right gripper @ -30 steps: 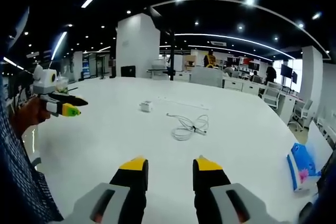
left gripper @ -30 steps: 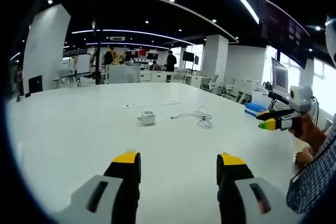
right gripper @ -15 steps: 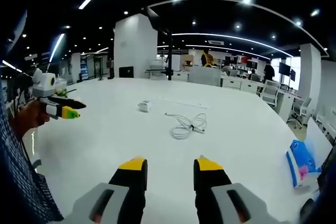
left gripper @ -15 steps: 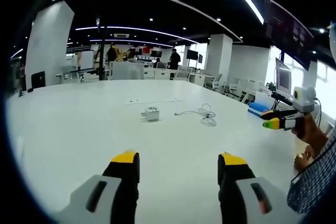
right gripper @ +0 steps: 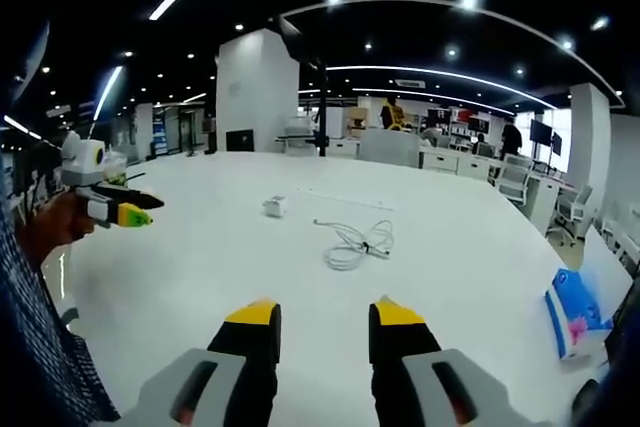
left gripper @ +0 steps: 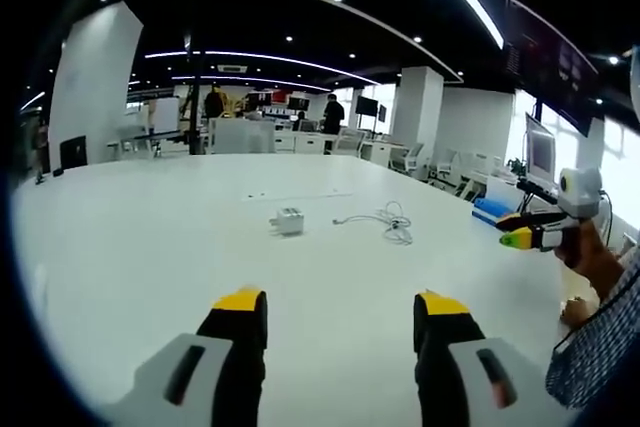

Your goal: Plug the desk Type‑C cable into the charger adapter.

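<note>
Nothing was readable from where I stood: the blue pack [right gripper: 573,315] at the edge of the surface [right gripper: 460,247] showed colour but no legible lettering, and the far wall signs blurred out.

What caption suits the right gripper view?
Open right hand-held gripper faces a coiled cable and charger adapter on a white table.

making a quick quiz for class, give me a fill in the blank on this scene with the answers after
1. The charger adapter and the coiled cable both lie on the ____ table.
2. The cable is ____ the adapter, not plugged in.
3. The left gripper and right gripper each have jaws standing ____, gripping nothing.
4. The blue pack lies near the table's ____.

Missing words: white; apart from; open; edge
</note>
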The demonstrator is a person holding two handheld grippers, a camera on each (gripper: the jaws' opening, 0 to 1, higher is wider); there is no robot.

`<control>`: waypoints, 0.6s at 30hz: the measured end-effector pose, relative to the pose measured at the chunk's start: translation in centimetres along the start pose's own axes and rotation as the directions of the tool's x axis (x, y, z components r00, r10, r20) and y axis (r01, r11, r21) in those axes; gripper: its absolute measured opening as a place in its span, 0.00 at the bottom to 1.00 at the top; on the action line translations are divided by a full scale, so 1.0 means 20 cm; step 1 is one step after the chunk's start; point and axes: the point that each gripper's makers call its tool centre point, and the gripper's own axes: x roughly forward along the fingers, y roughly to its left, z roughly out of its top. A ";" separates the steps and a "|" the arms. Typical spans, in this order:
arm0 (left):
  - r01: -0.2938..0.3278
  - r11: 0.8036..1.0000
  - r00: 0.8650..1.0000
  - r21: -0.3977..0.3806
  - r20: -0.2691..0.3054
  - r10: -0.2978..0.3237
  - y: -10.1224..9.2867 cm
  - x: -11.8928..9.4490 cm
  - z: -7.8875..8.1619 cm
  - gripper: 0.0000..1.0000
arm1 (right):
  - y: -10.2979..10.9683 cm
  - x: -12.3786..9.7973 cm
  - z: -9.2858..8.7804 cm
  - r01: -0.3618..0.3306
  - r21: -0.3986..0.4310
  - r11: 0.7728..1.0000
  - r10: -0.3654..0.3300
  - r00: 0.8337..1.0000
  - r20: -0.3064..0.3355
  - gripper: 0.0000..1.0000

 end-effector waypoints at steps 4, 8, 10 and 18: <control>-0.006 1.000 1.000 0.010 -0.007 0.006 0.00 0.00 0.00 0.59 | -0.01 0.00 -0.01 0.002 0.000 1.000 -0.002 1.000 -0.002 0.37; -0.013 1.000 1.000 0.000 -0.010 0.013 0.01 0.01 0.00 0.59 | -0.01 0.01 -0.02 0.001 0.012 1.000 -0.001 1.000 -0.002 0.37; -0.016 1.000 1.000 0.007 -0.011 0.016 0.01 0.01 0.00 0.59 | -0.01 0.01 -0.01 -0.002 0.014 1.000 0.002 1.000 0.001 0.37; -0.008 1.000 1.000 0.010 -0.007 0.008 -0.01 0.02 0.01 0.58 | 0.01 0.05 -0.03 -0.024 0.023 0.999 0.025 1.000 -0.009 0.37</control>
